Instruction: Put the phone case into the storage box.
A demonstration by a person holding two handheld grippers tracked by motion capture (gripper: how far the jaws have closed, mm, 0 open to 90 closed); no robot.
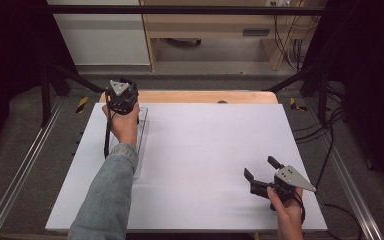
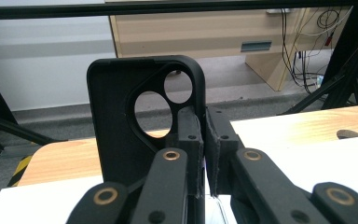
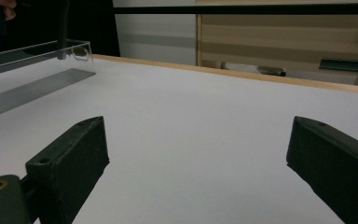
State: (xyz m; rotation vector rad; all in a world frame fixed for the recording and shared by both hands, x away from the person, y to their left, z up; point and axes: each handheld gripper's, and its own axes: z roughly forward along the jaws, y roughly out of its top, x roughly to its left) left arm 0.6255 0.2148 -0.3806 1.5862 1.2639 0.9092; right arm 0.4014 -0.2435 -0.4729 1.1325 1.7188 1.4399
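Observation:
A black phone case (image 2: 116,121) with a large camera cutout stands upright, and my left gripper (image 2: 204,126) is shut on its right edge. From above, that left gripper (image 1: 121,97) hangs over the far end of a clear plastic tray (image 1: 142,135) at the table's far left, with the case hidden under the hand. My right gripper (image 1: 260,167) rests low near the front right of the white table top (image 1: 205,150), jaws wide apart with nothing between them. In its own view the right gripper (image 3: 196,154) faces bare white surface, with the clear tray (image 3: 37,70) off to the upper left.
A wooden strip (image 1: 190,96) runs along the table's far edge, with a small dark mark (image 1: 222,102) on it. Black frame posts stand at both far corners. Cables trail down on the right beside the table.

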